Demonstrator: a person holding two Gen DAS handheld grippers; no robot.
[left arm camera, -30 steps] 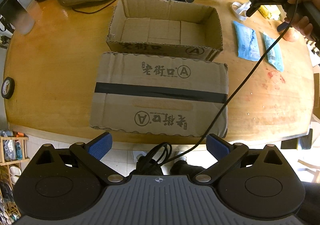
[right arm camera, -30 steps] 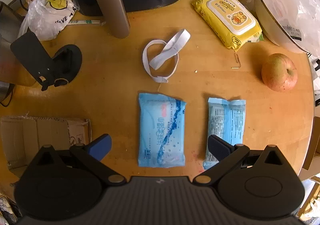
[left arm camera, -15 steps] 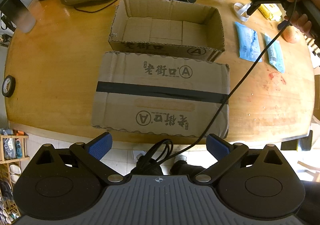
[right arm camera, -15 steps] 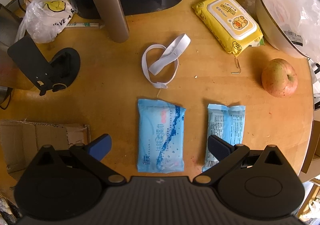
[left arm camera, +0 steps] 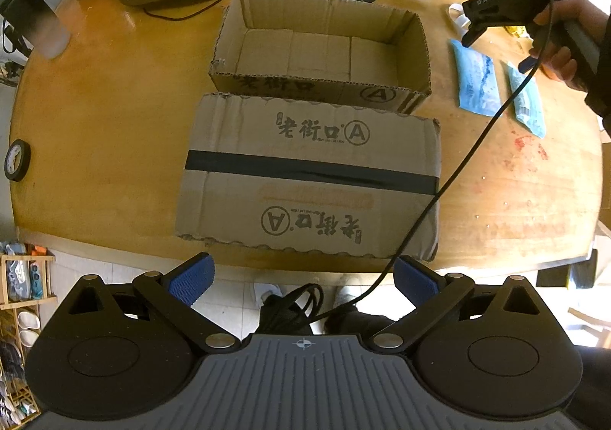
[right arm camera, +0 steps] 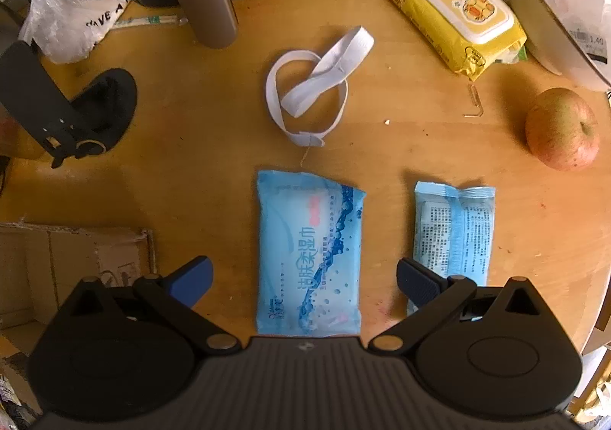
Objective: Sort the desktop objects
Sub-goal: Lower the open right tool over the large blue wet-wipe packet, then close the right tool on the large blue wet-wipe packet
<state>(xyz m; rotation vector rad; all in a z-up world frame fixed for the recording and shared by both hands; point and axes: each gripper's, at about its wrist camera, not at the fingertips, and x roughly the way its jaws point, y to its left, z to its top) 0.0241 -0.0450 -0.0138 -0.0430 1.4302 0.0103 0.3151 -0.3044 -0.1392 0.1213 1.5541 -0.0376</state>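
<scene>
Now, change: over the last second the right gripper (right arm camera: 305, 275) has moved lower and nearer, so the wide blue wipes pack (right arm camera: 309, 254) lies squarely between its two blue pads.
Right tool: fingers spread wide, nothing held; the pack is flat on the table (right arm camera: 191, 147), apart from both pads.
Left tool: the left gripper (left arm camera: 303, 277) is spread too and empty, hanging off the table's near edge, in front of the flat taped box (left arm camera: 309, 178).
Targets: the narrow blue pack (right arm camera: 454, 227) lies just beside the wide one, partly behind the right finger; the white elastic band (right arm camera: 309, 86), yellow wipes pack (right arm camera: 450, 10) and apple (right arm camera: 561, 128) lie farther out.
Destination: the open cardboard box (left arm camera: 324, 48) looks unfilled, to the left of the packs.
Meaning: probably sorting has barely begun; the approach suggests the wide pack is the first pick, needing a further drop before closing.
</scene>
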